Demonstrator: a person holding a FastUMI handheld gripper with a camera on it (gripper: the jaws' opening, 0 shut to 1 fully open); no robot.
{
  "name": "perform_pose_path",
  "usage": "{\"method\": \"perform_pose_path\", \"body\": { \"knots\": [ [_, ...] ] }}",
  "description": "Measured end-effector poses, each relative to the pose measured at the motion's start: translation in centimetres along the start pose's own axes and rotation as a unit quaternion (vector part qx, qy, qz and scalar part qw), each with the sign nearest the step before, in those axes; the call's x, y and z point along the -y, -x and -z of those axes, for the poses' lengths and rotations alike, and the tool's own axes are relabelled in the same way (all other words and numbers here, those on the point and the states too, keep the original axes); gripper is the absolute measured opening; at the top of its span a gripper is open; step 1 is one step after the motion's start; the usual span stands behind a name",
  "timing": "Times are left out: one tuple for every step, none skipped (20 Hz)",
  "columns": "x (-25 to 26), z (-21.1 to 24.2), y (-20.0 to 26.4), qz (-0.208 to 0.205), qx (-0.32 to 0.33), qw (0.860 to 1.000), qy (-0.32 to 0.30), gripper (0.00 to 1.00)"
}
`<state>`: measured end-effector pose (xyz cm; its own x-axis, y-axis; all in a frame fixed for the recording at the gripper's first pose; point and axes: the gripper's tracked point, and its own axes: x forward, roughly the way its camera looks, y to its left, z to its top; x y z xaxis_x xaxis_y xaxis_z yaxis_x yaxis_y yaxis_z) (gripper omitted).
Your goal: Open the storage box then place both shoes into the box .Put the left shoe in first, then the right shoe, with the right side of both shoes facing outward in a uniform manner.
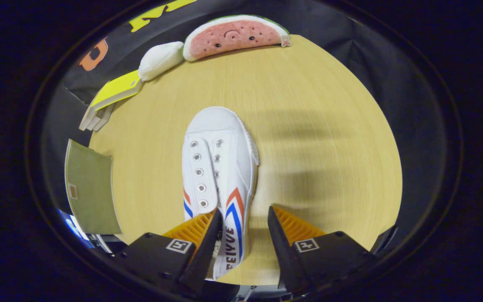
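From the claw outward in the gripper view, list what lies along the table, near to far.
Open claw straddling the heel of the white sneaker → bare wooden table → white plush → watermelon-slice plush at the far edge.

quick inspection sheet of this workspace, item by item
surface: round light wood table, bare on the side beyond the right finger
job's things: one white shoe lying toe away, heel between the fingers; greenish flat panel at the table's edge, possibly the box, cannot tell
clutter: watermelon plush, white plush, yellow-covered books along the far edge
grippers: tongs open, straddling the shoe's heel, one finger touching or just over its side
cables: nothing seen
surroundings: black cloth booth wall
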<state>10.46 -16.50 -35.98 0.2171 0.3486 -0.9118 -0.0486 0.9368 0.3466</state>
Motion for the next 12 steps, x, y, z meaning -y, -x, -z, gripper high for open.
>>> {"method": "perform_pose_path", "body": {
  "knots": [
    [-0.33,0.06,-0.1,-0.007,-0.002,1.0,-0.002,0.67],
    [-0.62,0.18,-0.15,-0.01,-0.005,1.0,-0.004,0.58],
    [-0.61,-0.01,-0.04,-0.008,-0.006,1.0,-0.005,0.51],
    [-0.57,0.08,-0.16,-0.003,-0.009,1.0,-0.003,0.43],
    [-0.6,-0.01,0.05,0.001,-0.011,1.0,-0.003,0.42],
    [-0.52,-0.03,0.12,0.006,-0.012,1.0,-0.003,0.4],
    [-0.46,-0.09,0.11,0.009,-0.012,1.0,-0.003,0.38],
    [-0.41,-0.09,0.13,0.01,-0.012,1.0,-0.006,0.34],
    [-0.35,-0.08,0.11,0.011,-0.01,1.0,-0.008,0.32],
    [-0.34,-0.1,0.18,0.011,-0.008,1.0,-0.012,0.28],
    [-0.32,-0.13,0.17,0.011,-0.005,1.0,-0.015,0.27],
    [-0.24,-0.19,0.27,0.012,-0.002,1.0,-0.017,0.22]
  ]
}}
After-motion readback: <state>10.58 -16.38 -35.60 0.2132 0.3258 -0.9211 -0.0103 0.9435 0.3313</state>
